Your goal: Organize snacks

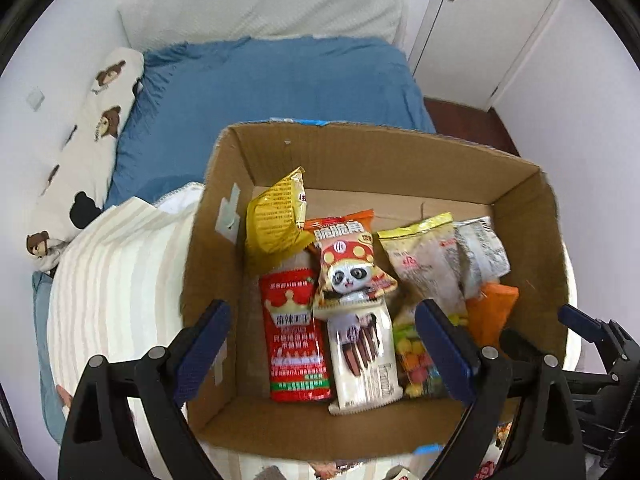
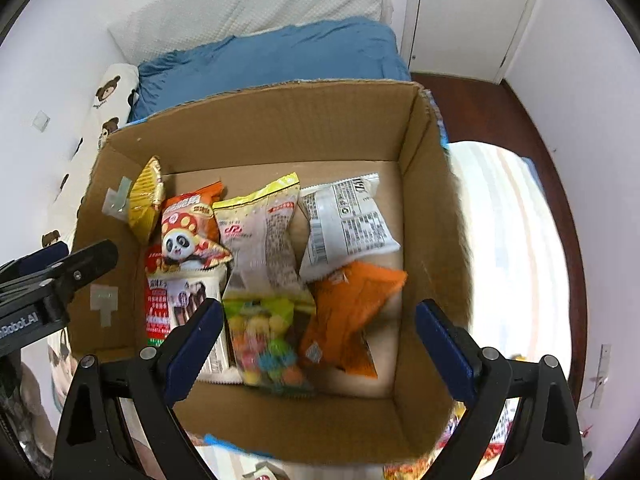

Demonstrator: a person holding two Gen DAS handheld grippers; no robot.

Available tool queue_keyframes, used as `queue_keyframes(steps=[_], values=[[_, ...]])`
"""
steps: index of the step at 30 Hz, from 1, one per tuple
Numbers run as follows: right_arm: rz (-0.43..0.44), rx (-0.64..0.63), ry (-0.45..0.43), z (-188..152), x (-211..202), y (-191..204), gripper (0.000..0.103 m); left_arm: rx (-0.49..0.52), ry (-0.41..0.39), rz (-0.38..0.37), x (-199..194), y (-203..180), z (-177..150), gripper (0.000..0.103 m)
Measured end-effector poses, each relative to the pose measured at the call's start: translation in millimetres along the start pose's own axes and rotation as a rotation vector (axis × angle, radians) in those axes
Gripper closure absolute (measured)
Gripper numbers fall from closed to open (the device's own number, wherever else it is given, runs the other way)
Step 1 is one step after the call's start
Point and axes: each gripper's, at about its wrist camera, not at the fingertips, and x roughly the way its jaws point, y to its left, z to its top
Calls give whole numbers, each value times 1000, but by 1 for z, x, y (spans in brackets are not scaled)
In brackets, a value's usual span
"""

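Note:
An open cardboard box (image 1: 360,152) (image 2: 280,120) holds several snack packs: a yellow pack (image 1: 276,216), a panda pack (image 1: 348,268) (image 2: 188,236), a red pack (image 1: 294,340), a white stick pack (image 1: 364,360), a clear candy bag (image 2: 264,340), an orange pack (image 2: 352,312) and pale packs (image 2: 344,224). My left gripper (image 1: 324,344) is open and empty above the box's near left part. My right gripper (image 2: 320,340) is open and empty above the candy bag and orange pack.
The box sits on a round striped cloth-covered table (image 1: 120,280). Behind it is a bed with a blue blanket (image 1: 272,88) and a bear-print pillow (image 1: 88,140). A white door (image 1: 480,20) and dark wood floor (image 2: 532,112) lie to the right. More snacks lie near the box's front edge (image 2: 404,472).

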Motion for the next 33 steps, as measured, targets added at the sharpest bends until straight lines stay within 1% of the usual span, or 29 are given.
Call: queue_keyframes(steps=[5, 8, 13, 18, 25, 28, 29, 31, 32, 33], values=[[23, 10, -53, -28, -32, 2, 4, 24, -77, 26, -34, -5, -29, 9], [11, -2, -91, -42, -53, 4, 4, 27, -115, 29, -54, -7, -46, 9], [15, 2, -146, -65, -84, 5, 4, 33, -153, 21, -78, -9, -72, 9], [5, -11, -212, -89, -114, 10, 4, 45, -210, 38, -103, -10, -97, 9], [34, -13, -289, -116, -153, 15, 4, 18, -252, 18, -133, -6, -124, 9], [85, 20, -275, -127, -155, 5, 4, -4, -248, 12, -138, -2, -138, 9], [98, 39, -255, -130, -152, 0, 4, -12, -239, 12, -136, 0, -144, 9], [129, 123, -203, -137, -137, -23, 5, -26, -220, 17, -129, 2, -153, 9], [161, 167, -168, -137, -126, -38, 5, -37, -196, 19, -120, 4, -158, 9], [188, 211, -133, -137, -116, -53, 8, -46, -172, 18, -112, 5, -161, 9]])
